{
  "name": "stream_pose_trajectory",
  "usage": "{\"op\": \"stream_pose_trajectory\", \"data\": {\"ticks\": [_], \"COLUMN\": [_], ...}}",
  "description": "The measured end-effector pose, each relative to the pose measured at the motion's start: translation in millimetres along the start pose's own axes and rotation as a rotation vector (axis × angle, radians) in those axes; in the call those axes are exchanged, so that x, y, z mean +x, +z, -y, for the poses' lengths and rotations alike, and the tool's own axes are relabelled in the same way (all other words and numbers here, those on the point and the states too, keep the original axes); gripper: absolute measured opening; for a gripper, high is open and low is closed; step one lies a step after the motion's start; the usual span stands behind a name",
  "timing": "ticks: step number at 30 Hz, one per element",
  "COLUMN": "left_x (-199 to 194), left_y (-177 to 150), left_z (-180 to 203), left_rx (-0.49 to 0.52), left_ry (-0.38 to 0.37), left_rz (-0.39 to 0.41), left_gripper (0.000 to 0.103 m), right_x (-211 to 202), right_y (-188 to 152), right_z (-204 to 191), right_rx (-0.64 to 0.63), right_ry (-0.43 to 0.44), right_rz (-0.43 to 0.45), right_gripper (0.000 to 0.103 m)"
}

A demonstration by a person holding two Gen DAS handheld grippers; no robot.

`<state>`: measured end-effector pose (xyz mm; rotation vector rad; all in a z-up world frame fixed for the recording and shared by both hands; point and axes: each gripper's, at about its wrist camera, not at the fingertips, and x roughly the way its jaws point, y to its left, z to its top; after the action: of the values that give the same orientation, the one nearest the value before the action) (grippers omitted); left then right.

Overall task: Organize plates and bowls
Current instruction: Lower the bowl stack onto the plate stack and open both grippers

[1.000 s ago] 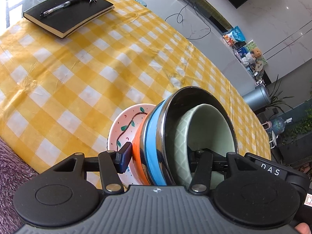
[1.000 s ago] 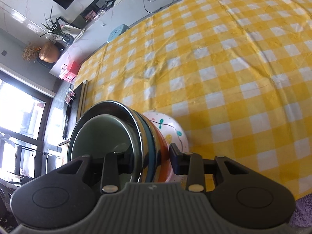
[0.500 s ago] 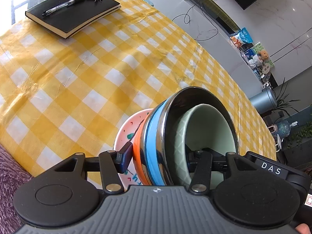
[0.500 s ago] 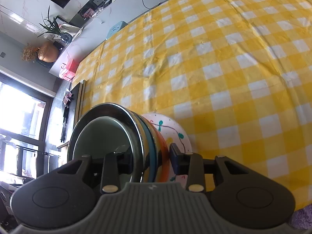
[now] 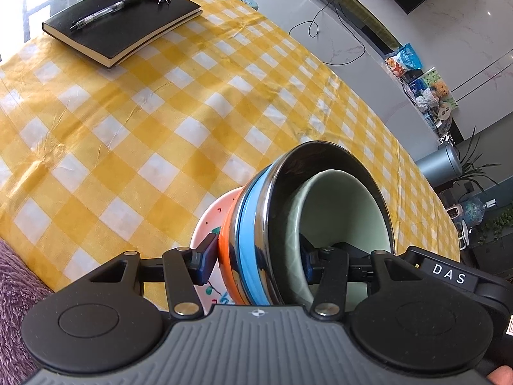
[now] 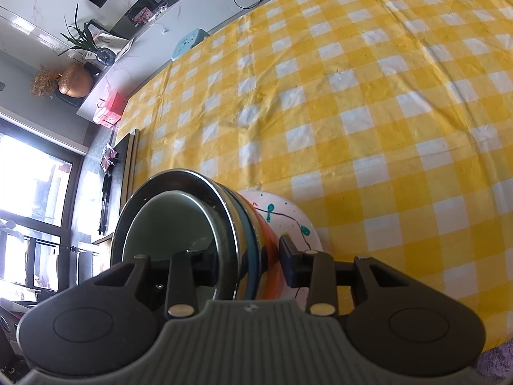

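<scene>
Two sets of jaws are being clenched on one nested stack, from opposite sides of it. The left gripper (image 5: 256,261) is being held with one finger against the orange bowl (image 5: 228,256) on the outside and the other inside the pale green bowl (image 5: 340,211); the right gripper (image 6: 247,258) is being held the same way on the far rim of the stack, one finger inside the green bowl (image 6: 166,224), the other outside against the orange wall. Between orange and green, a blue band (image 5: 248,224) and a steel bowl (image 5: 320,160) are being pinched along with the rest.

The stack is being carried tipped on its side, the open mouths facing away from the white patterned plate (image 5: 208,221), which is lying flat on the worktop (image 5: 128,128) and directly behind the stack's base. Whether the orange bowl is touching the plate cannot be told.

The relation that matters: the stack's axis is lying roughly level, pointing away from the plate, and the plate is sitting on the base side. To be seated on the plate, the stack probably needs tipping upright, base toward the plate. Both hands are equally near, one per rim side. The black notebook (image 5: 125,22) with the pen (image 5: 109,11) is lying well apart from the plate, at the far corner.
</scene>
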<state>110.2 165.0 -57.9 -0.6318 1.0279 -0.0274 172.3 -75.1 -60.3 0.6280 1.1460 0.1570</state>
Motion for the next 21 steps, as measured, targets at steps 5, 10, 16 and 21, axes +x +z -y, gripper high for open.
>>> {"op": "stream_pose_trajectory", "data": {"ticks": [5, 10, 16, 21], "left_x": [0, 2, -2, -18], "left_y": [-1, -1, -2, -5], "left_z": [0, -2, 3, 9], "left_rx": [-0.015, -0.018, 0.002, 0.030], "left_ry": [-0.006, -0.003, 0.006, 0.022], "left_rz": [-0.015, -0.016, -0.006, 0.053], "left_gripper": [0.056, 0.056, 0.063, 0.071], "right_x": [-2, -3, -4, -13], "right_y": [0, 0, -5, -10], "right_z": [2, 4, -3, -7], "right_rx": [0.007, 0.012, -0.042, -0.063], "right_ry": [-0.006, 0.002, 0.002, 0.013], "right_rz": [-0.009, -0.017, -0.010, 0.009], "right_gripper": [0.036, 0.038, 0.049, 0.060]}}
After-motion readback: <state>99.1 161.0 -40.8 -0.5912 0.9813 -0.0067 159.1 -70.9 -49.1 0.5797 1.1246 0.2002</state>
